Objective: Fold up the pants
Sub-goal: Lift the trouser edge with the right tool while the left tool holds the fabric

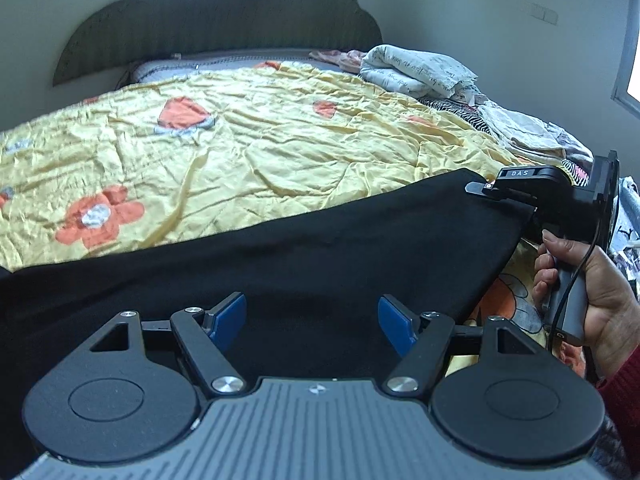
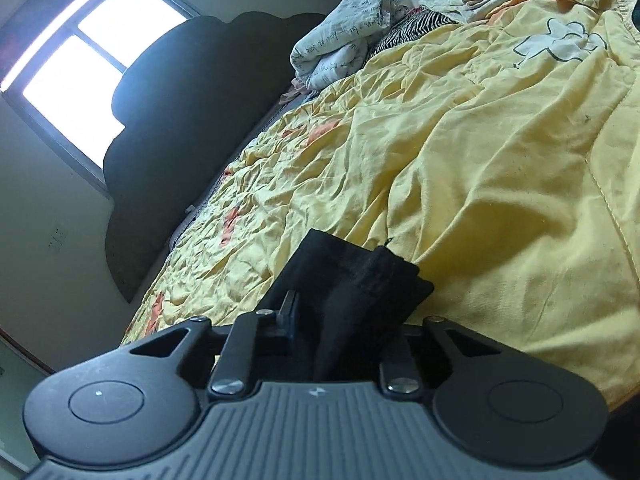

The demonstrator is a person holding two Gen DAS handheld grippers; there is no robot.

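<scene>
Only one corner of the black pants (image 1: pixel 320 248) is pinched in the clenched right gripper (image 2: pixel 340 320), while the left gripper (image 1: pixel 312 320) hovers spread above cloth lying before it on the yellow bedspread (image 1: pixel 240 140), so lifting now could drag them lopsided.

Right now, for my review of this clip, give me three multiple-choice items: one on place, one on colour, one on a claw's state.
1. Where do the pants lie?
A. on the bed's yellow quilt
B. on the floor
C. over a chair

2. What colour are the pants?
A. white
B. red
C. black

3. How is the right claw?
A. wide open, empty
B. shut on the pants
C. out of view

Answers:
1 A, black cloth spreads across the flowered quilt.
2 C, black in both views.
3 B, in the right wrist view bunched cloth sits clamped between its fingers; the left claw stands open.
</scene>
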